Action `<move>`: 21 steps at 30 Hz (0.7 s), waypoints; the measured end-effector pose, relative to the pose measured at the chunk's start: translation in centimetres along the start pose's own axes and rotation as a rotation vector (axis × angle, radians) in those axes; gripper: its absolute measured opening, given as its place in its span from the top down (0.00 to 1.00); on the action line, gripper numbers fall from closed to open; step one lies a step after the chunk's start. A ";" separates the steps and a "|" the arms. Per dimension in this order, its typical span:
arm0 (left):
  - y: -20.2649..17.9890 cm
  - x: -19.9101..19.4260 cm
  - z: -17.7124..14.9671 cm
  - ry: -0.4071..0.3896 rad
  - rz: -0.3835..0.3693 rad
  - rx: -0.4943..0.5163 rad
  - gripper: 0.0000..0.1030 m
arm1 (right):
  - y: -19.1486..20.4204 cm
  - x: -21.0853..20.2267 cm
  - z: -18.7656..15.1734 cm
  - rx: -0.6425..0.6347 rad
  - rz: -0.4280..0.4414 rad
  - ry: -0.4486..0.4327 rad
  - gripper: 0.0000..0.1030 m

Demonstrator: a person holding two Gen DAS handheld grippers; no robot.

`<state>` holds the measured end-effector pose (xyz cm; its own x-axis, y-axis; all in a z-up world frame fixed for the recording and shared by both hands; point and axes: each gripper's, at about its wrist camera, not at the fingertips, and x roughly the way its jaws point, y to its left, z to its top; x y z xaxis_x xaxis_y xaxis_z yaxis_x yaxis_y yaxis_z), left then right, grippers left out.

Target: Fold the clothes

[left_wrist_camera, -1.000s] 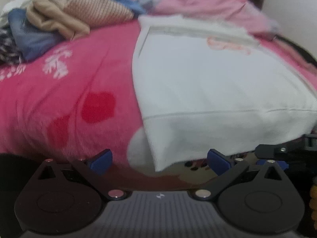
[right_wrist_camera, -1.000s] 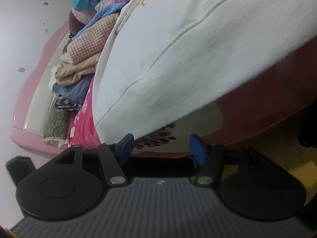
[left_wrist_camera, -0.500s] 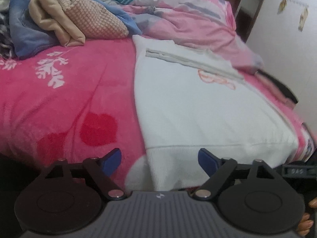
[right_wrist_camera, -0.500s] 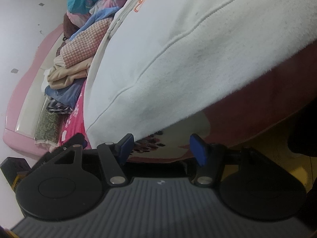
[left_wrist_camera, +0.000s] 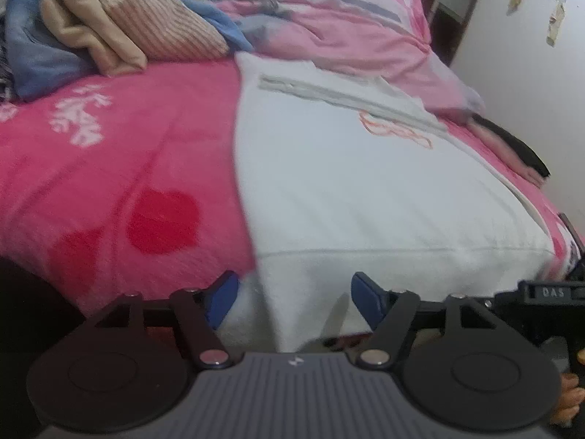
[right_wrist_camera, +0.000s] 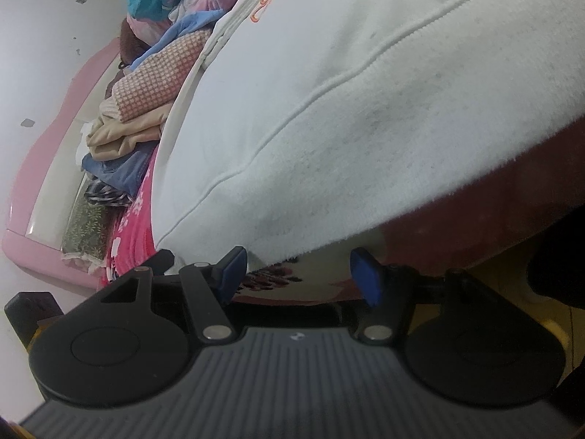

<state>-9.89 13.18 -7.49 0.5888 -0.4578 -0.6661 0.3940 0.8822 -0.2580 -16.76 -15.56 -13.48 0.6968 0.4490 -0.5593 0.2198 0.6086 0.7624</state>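
where pink blanket [left_wrist_camera: 109,168] spreads, sweater [left_wrist_camera: 365,190] lies.

We are seeing soft, even indoor light in both views, with no glare. The left wrist picture is blurring at the pink blanket [left_wrist_camera: 120,168] and the pile of clothes [left_wrist_camera: 109,33]. The white garment [right_wrist_camera: 365,109] is casting a dark shadow below its hem. Fisheye distortion is bending the edges, with dark corners.
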 end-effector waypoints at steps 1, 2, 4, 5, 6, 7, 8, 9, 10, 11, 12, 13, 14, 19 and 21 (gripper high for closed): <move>-0.1 0.1 -0.1 0.005 0.000 0.004 0.31 | 0.0 -0.1 0.0 0.000 0.003 -0.002 0.39; -0.3 0.3 -0.2 0.010 0.001 0.007 0.31 | -0.1 -0.1 -0.1 0.000 0.005 -0.003 0.39; -0.4 0.3 -0.3 0.017 0.002 0.007 0.31 | -0.2 -0.2 -0.2 0.000 0.010 -0.006 0.39; -0.5 0.3 -0.3 0.020 0.001 0.005 0.32 | -0.1 -0.3 -0.2 -0.002 0.014 -0.008 0.39; -0.6 0.3 -0.3 0.025 0.001 0.002 0.36 | -0.1 -0.3 -0.2 -0.004 0.017 -0.009 0.39; -0.6 0.4 -0.3 0.033 0.005 -0.004 0.40 | -0.1 -0.4 -0.2 -0.007 0.020 -0.010 0.39; -0.6 0.4 -0.3 0.039 0.013 -0.014 0.46 | 0.0 -0.4 -0.2 -0.008 0.025 -0.012 0.39; -0.5 0.4 -0.2 0.043 0.020 -0.024 0.51 | 0.0 -0.5 -0.2 -0.006 0.033 -0.014 0.39; -0.4 0.3 -0.2 0.041 0.026 -0.038 0.55 | -0.1 -0.5 -0.2 -0.002 0.043 -0.017 0.39; -0.2 0.2 -0.1 0.039 0.029 -0.053 0.63 | -0.1 -0.6 -0.2 0.004 0.061 -0.021 0.39; 0.0 0.0 0.0 0.036 0.024 -0.072 0.71 | -0.1 -0.7 -0.3 0.010 0.079 -0.025 0.39; 0.2 -0.1 0.0 0.035 0.020 -0.091 0.75 | -0.2 -0.7 -0.3 0.017 0.097 -0.029 0.38; 0.4 -0.3 0.0 0.035 0.015 -0.109 0.83 | -0.2 -0.7 -0.3 0.026 0.118 -0.031 0.38; 1.2 -1.8 0.0 0.021 -0.032 -0.209 0.90 | -0.8 0.1 -0.8 0.101 0.270 -0.022 0.24; 1.4 -2.4 0.2 0.011 -0.050 -0.243 0.91 | -1.0 0.4 -0.9 0.132 0.330 -0.019 0.23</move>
<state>-10.63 15.48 -6.13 0.5648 -0.5018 -0.6551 0.2408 0.8595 -0.4508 -17.34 -15.36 -14.77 0.7572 0.5945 -0.2707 0.0659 0.3427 0.9371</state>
